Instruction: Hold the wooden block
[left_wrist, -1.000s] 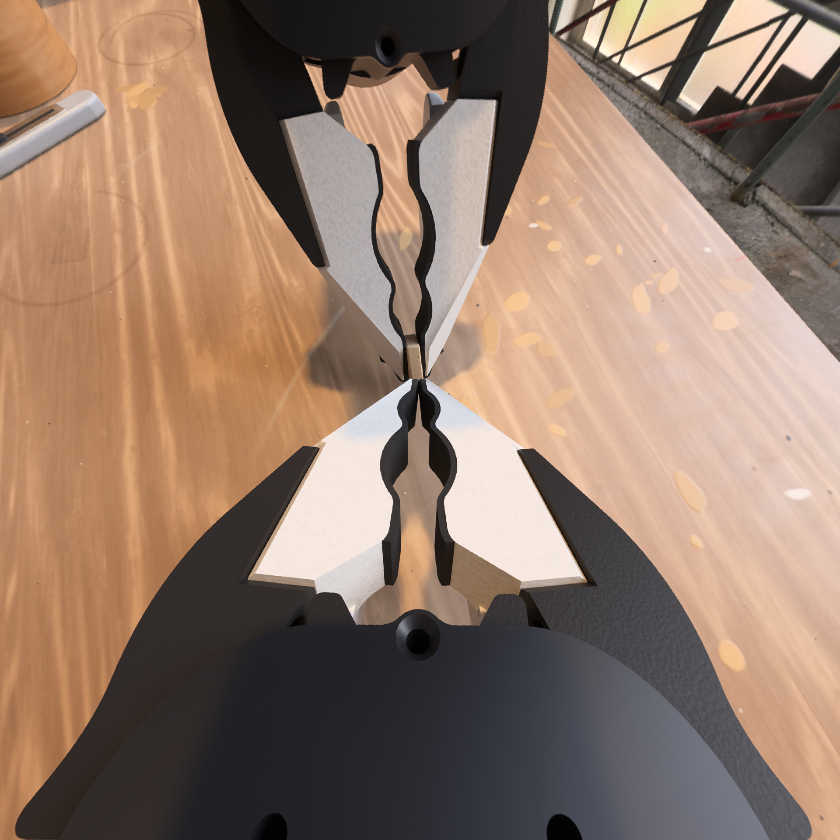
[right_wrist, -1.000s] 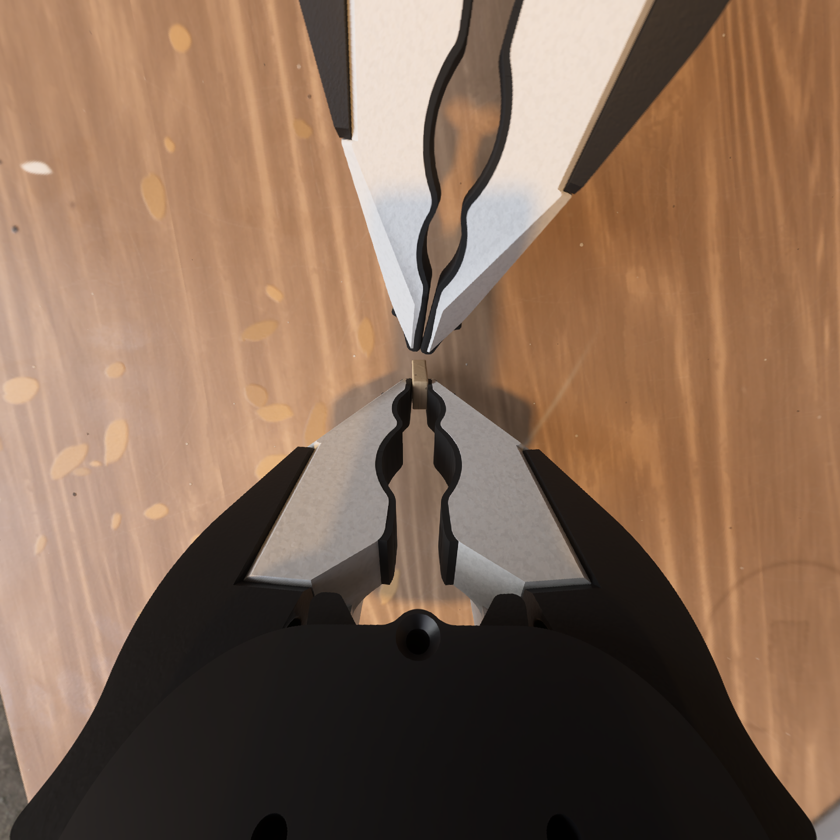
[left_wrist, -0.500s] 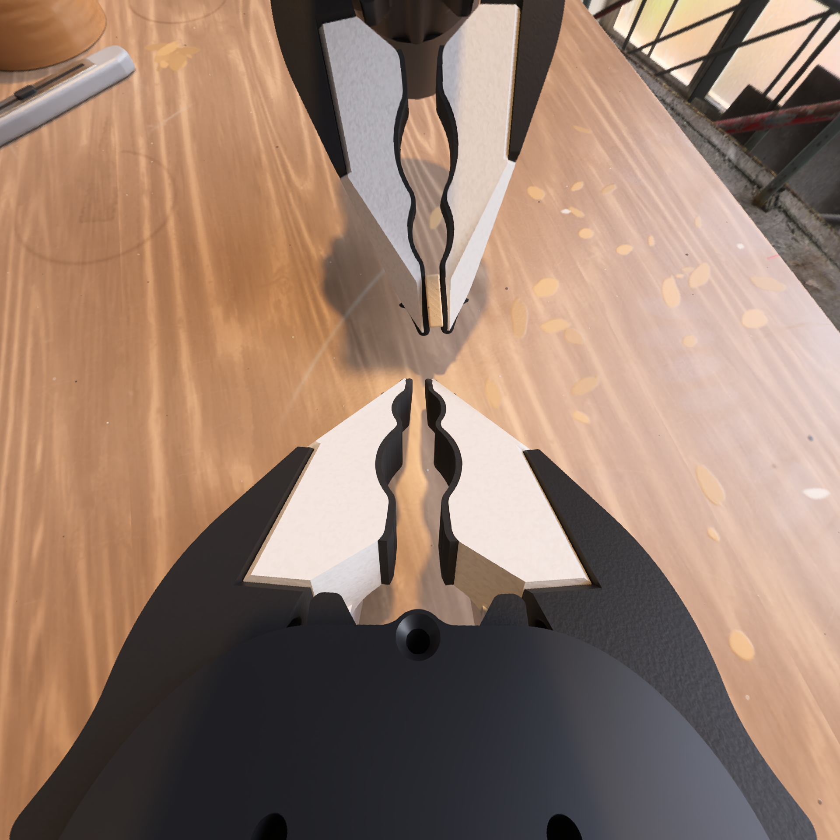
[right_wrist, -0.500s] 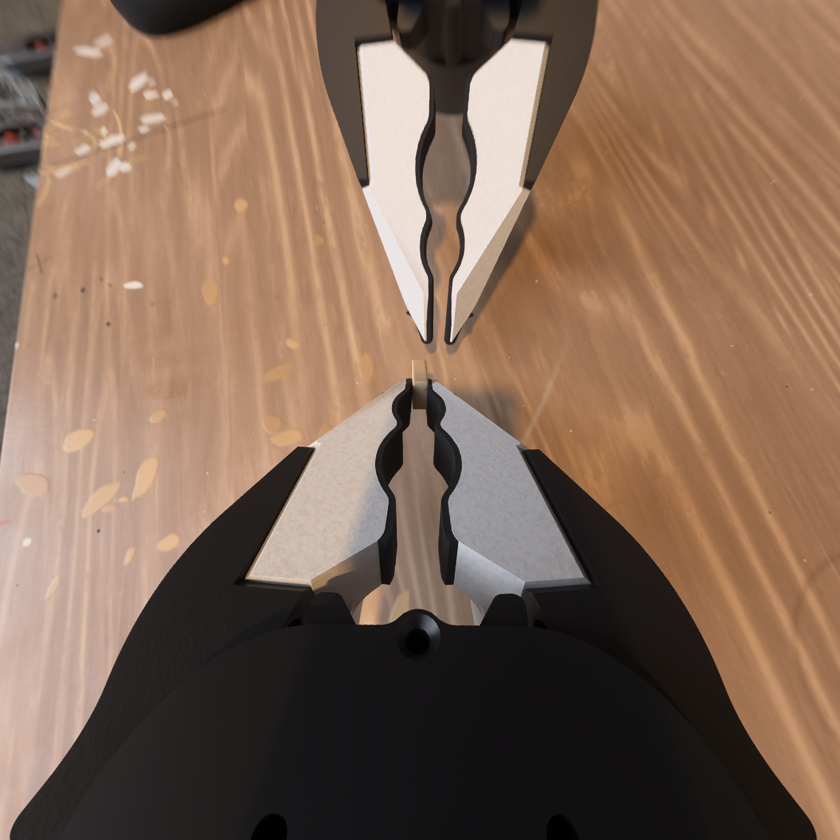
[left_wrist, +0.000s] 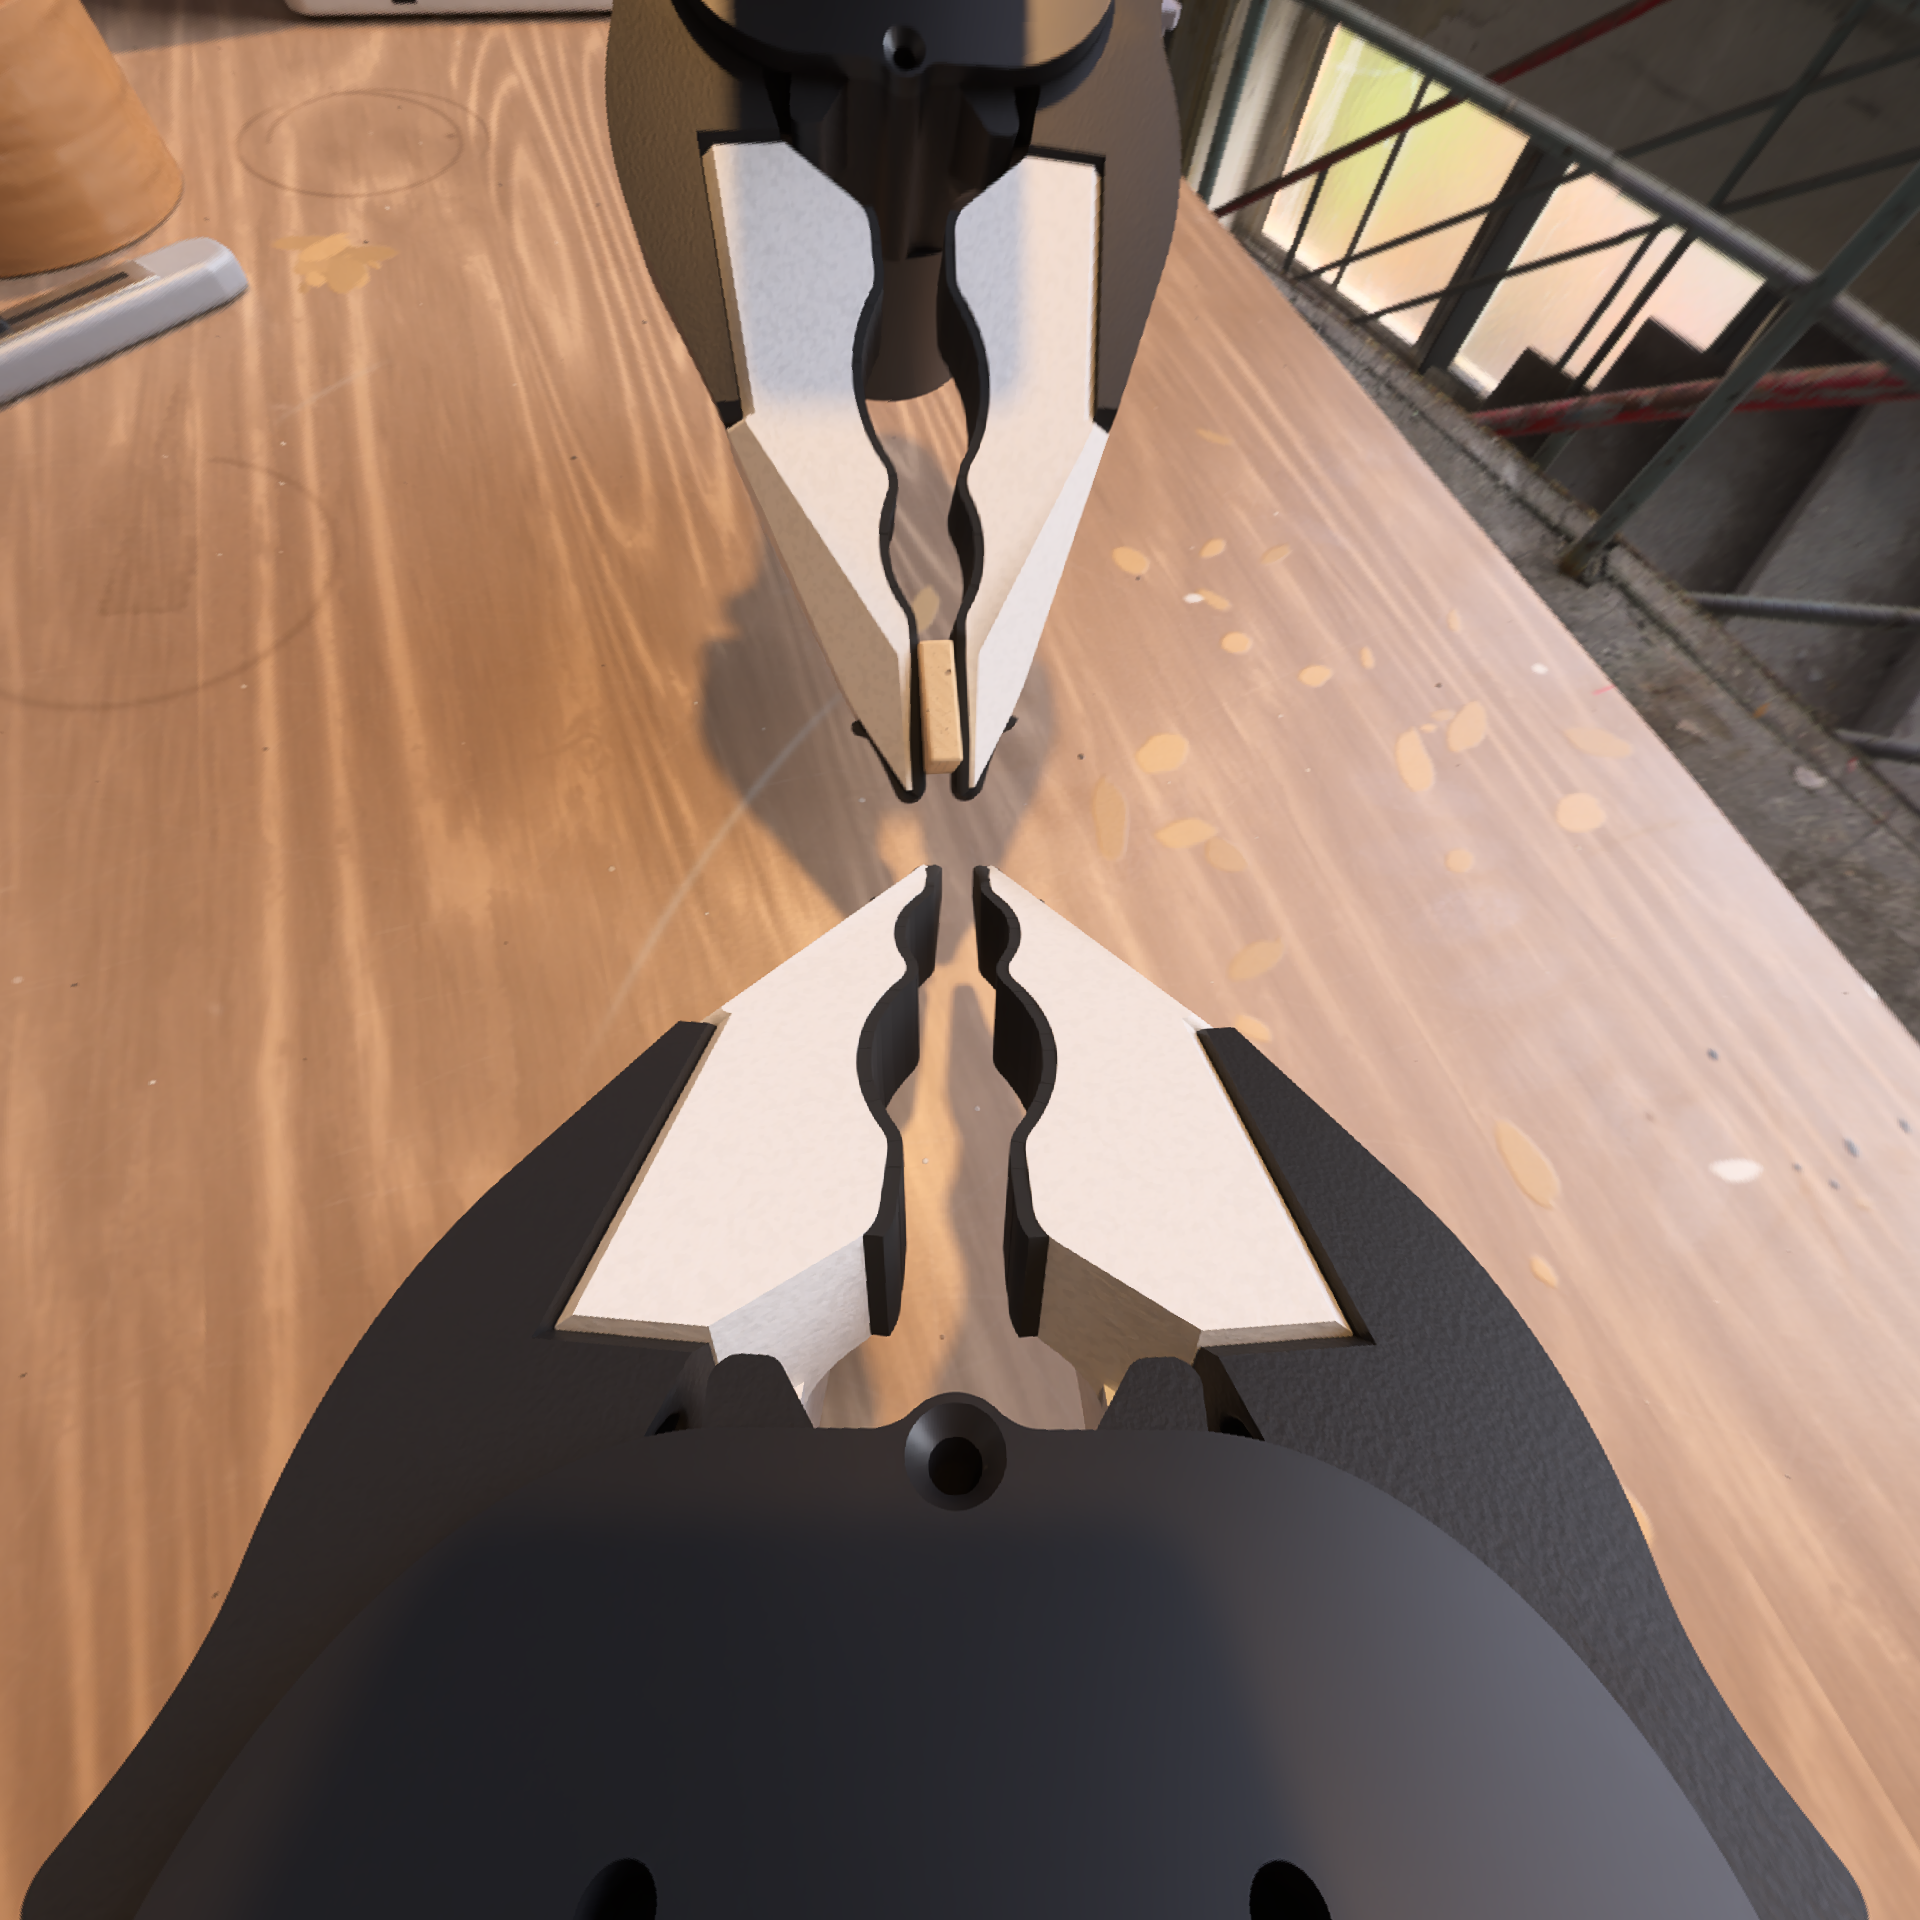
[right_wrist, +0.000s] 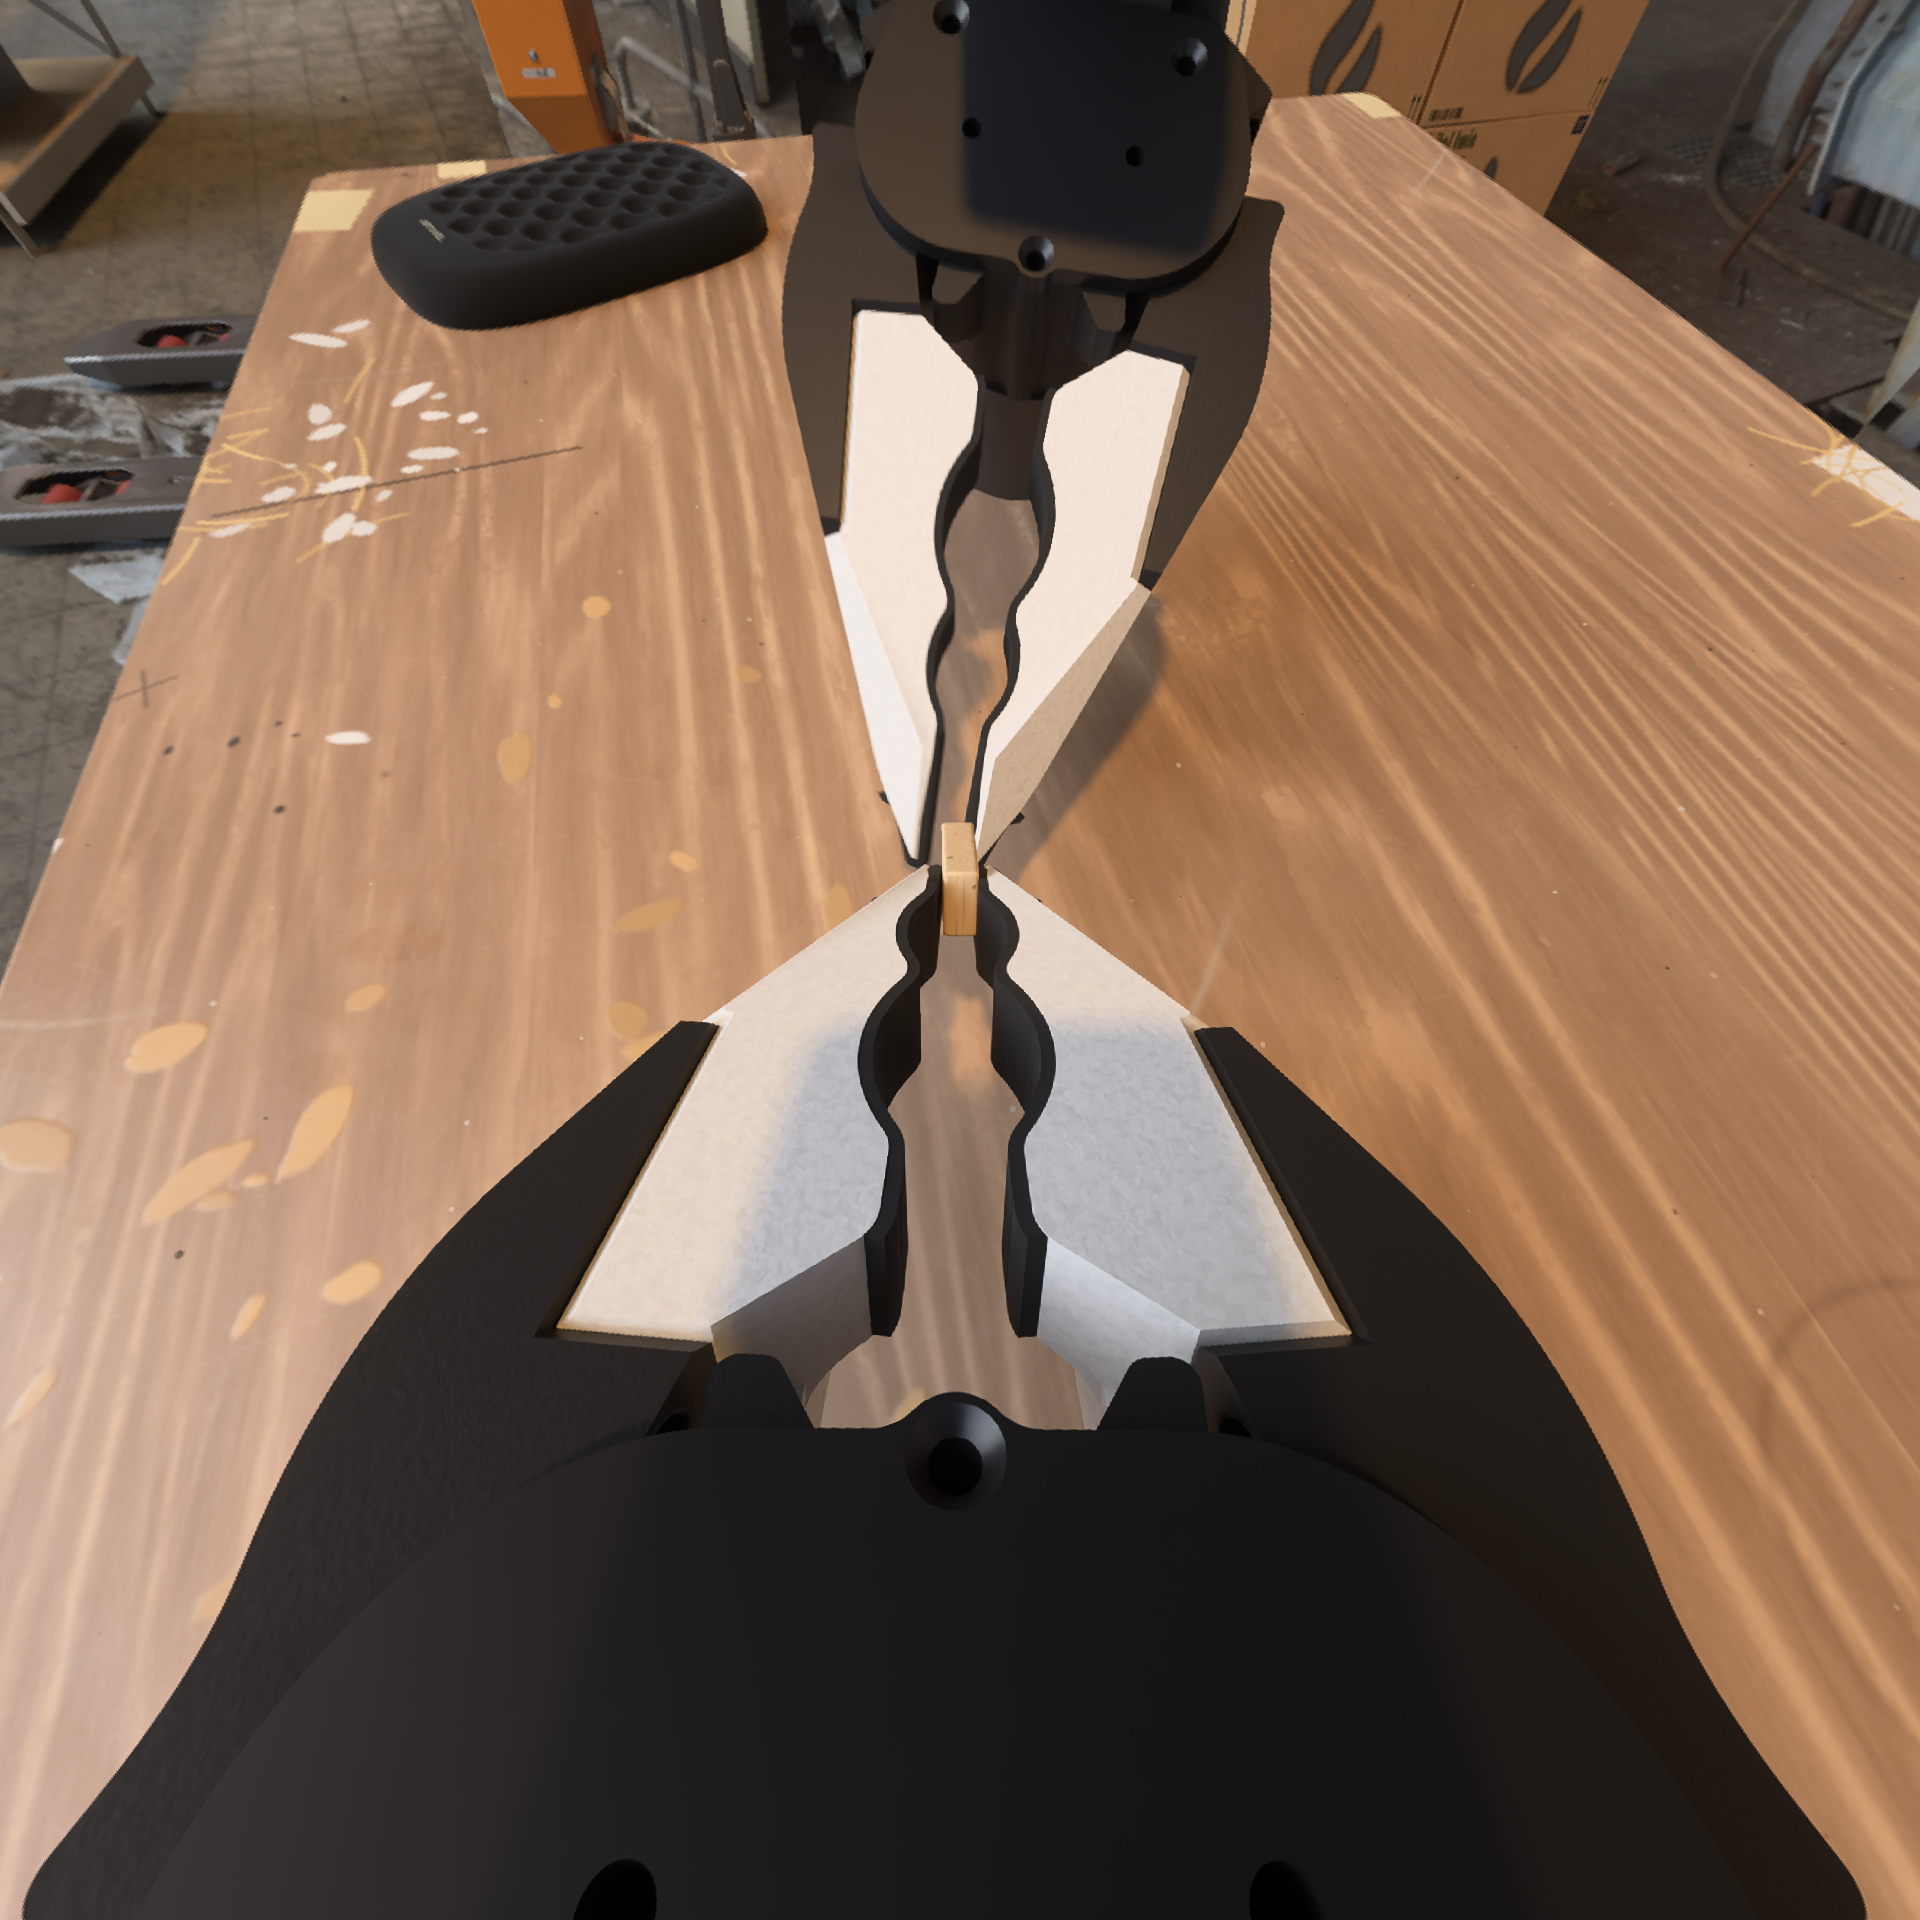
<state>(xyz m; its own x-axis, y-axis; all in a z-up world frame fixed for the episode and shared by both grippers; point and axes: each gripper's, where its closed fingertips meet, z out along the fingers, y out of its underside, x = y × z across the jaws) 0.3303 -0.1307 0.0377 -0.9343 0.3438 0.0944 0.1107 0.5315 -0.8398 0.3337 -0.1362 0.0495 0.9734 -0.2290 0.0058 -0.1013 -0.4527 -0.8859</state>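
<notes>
In the right wrist view the right gripper (right_wrist: 957, 883) pinches the small wooden block (right_wrist: 957, 894) between its fingertips, above the wooden table (right_wrist: 520, 831); its far end covers the tips of the left gripper (right_wrist: 951, 847) facing it. The left wrist view shows the left gripper (left_wrist: 956, 883) with a narrow gap between its fingers and nothing in it, a short way from the block (left_wrist: 937, 707) in the right gripper (left_wrist: 937, 774) opposite. Only the right view shows a black perforated pad (right_wrist: 566, 229) and cardboard boxes (right_wrist: 1455, 73); only the left shows a grey utility knife (left_wrist: 114, 312), cut off at the edge, and railings (left_wrist: 1558, 260).
</notes>
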